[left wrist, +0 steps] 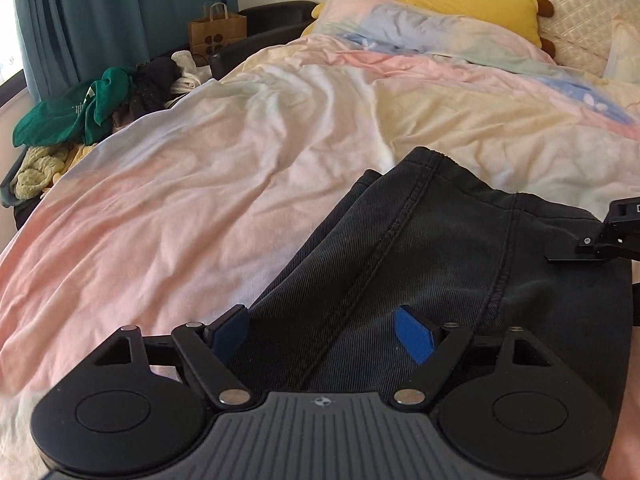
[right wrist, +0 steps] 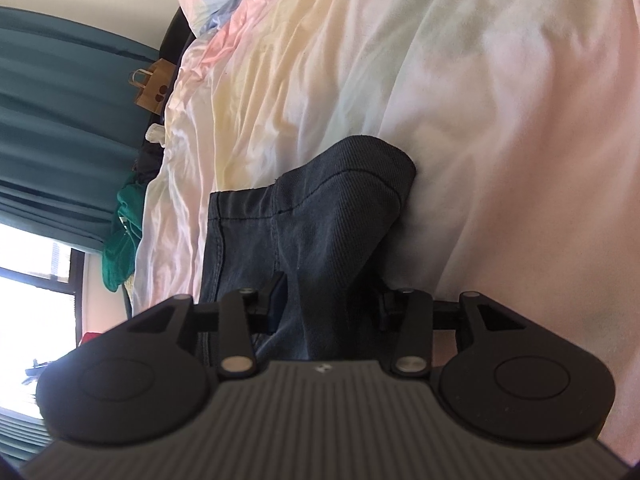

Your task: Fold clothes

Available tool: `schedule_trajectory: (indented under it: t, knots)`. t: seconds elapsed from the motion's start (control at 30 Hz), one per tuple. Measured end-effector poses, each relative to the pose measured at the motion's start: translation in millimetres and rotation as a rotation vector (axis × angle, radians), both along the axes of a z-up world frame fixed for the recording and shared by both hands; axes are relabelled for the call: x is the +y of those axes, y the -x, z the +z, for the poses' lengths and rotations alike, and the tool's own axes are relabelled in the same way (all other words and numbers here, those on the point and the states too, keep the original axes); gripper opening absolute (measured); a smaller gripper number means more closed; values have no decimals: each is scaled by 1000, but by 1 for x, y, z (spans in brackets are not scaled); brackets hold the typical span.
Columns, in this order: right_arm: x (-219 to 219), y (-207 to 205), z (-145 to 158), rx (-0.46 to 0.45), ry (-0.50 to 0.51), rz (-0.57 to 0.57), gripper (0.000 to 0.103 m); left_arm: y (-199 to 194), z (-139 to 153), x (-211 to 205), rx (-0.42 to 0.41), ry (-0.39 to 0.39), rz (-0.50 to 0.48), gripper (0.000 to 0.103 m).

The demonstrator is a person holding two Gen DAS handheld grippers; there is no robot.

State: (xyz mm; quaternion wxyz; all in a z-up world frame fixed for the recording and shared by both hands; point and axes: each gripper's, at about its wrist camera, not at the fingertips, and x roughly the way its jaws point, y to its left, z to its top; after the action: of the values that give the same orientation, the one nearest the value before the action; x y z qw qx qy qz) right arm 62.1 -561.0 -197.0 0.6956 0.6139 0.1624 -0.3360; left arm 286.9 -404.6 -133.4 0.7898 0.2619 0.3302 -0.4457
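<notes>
the bed (left wrist: 200, 184) fills both views, covered by a rumpled pastel sheet in pink, yellow and blue. at its head lie a pillow (left wrist: 400, 24) and a yellow cushion (left wrist: 460, 4). beside the bed a teal curtain (left wrist: 100, 12) hangs by the window, with a heap of clothes (left wrist: 92, 108) and a paper bag (left wrist: 216, 28) below it.

the dark jeans (left wrist: 440, 260) lie on the near part of the sheet, folded over so that seams and a hem show on top.

the left gripper (left wrist: 324, 332) sits level and low over the jeans, pointing up the bed; its blue-padded fingers (left wrist: 412, 332) stand wide apart with the denim lying flat between them, gripping nothing. the right gripper (right wrist: 332, 300) is rolled onto its side, so the bed runs upright in its view. a raised fold of the jeans runs between its fingers (right wrist: 276, 300), but whether they pinch the cloth cannot be told. its tip shows at the right edge of the left view, touching the jeans.
</notes>
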Motion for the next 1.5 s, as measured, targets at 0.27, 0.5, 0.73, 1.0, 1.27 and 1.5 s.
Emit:
schedule_trajectory:
  t: [0.27,0.5,0.73,1.0,1.27,1.5]
  knots:
    - [6,-7,-3,2,25,-31,44,-16,-13,-29,-27,-79,-3,75]
    - [4,-6,-5,-7,19,-32,44,9,-13,-38,-85,-82,-66,11]
    - [3,-6,-5,-42,-5,-16,46,-7,29,-26,-170,42,83,2]
    - [-5,-22,-9,-132,-30,153,63,-16,-6,-29,-103,-75,222,22]
    - [-37,-22,-31,-293,-116,344,62,49,59,79,-46,140,368,62]
    - [-18,-30,-12,-208,59,492,53,147,96,237,51,277,558,63]
